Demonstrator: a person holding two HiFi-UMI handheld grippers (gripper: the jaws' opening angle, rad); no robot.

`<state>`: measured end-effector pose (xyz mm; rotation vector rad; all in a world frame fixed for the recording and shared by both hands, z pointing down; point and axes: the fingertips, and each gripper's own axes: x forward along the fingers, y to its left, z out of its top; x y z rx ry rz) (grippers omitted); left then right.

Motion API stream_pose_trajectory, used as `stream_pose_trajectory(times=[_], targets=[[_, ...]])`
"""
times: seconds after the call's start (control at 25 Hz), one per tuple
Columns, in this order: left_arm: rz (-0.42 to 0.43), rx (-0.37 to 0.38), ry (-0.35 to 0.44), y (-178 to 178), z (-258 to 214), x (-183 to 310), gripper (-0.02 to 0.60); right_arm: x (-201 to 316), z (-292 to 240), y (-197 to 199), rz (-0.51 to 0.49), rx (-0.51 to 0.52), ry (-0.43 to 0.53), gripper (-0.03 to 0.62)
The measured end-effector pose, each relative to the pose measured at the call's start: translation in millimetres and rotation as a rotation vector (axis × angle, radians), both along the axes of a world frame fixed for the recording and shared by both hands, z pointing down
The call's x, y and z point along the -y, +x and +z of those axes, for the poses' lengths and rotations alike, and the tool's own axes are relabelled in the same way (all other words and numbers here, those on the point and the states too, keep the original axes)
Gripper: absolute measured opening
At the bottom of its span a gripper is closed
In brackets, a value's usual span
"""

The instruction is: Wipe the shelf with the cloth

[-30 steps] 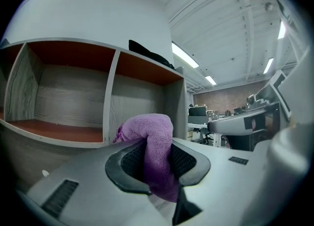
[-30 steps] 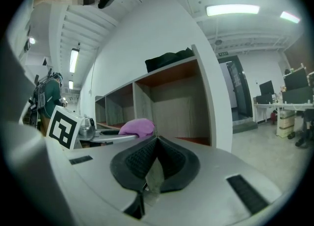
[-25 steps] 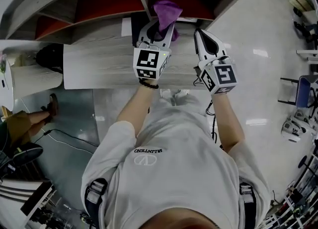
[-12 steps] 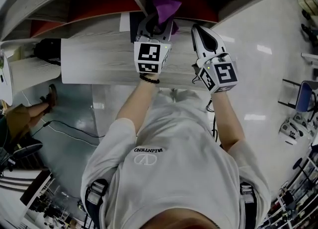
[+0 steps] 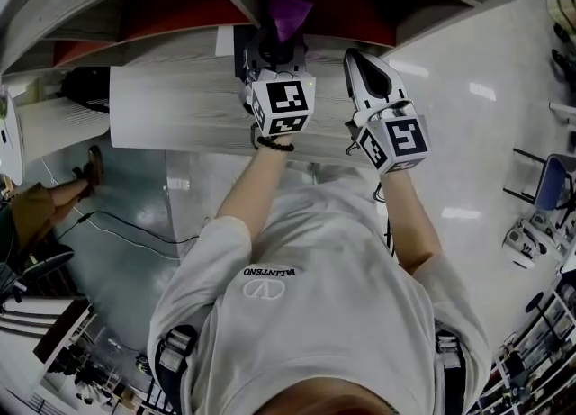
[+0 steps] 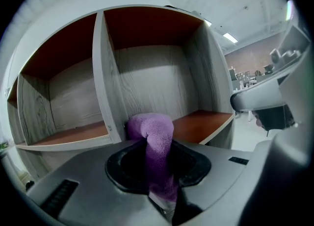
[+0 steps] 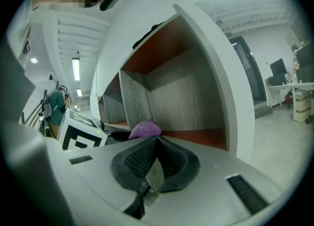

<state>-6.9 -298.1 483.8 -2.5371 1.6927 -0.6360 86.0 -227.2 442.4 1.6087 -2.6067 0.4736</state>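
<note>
Grey wood shelf (image 5: 171,103), red-brown boards | left gripper (image 6: 158,168) fingers pinched tight on purple cloth (image 6: 152,129), bunched before the right compartment | right gripper (image 7: 151,168) fingers closed together, holding nothing, just beside

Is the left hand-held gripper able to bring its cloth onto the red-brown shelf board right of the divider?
Probably yes. The left hand-held gripper is shut on the cloth, facing the open compartment; the shelf board lies bare just beyond, with nothing between. The divider stands to the left of that path.
</note>
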Motion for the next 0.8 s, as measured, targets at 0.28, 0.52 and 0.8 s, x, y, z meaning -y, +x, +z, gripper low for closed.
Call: stream_pose_trajectory(times=[0.28,0.52,0.8], targets=[[0.006,-0.058,-0.034,3.8,4.3,6.1,0.100,1.7,6.7,9.7,0.001,0.007,-0.012,-0.002],[0.006,-0.094,-0.049,7.4,4.4,5.2,0.100,-2.4,10.1,22.2,0.017,0.018,-0.021,-0.002],[0.052,-0.114,-0.059,38.9,4.1,-3.5,0.100,-5.2,10.1,32.9,0.026,0.012,-0.017,-0.002]])
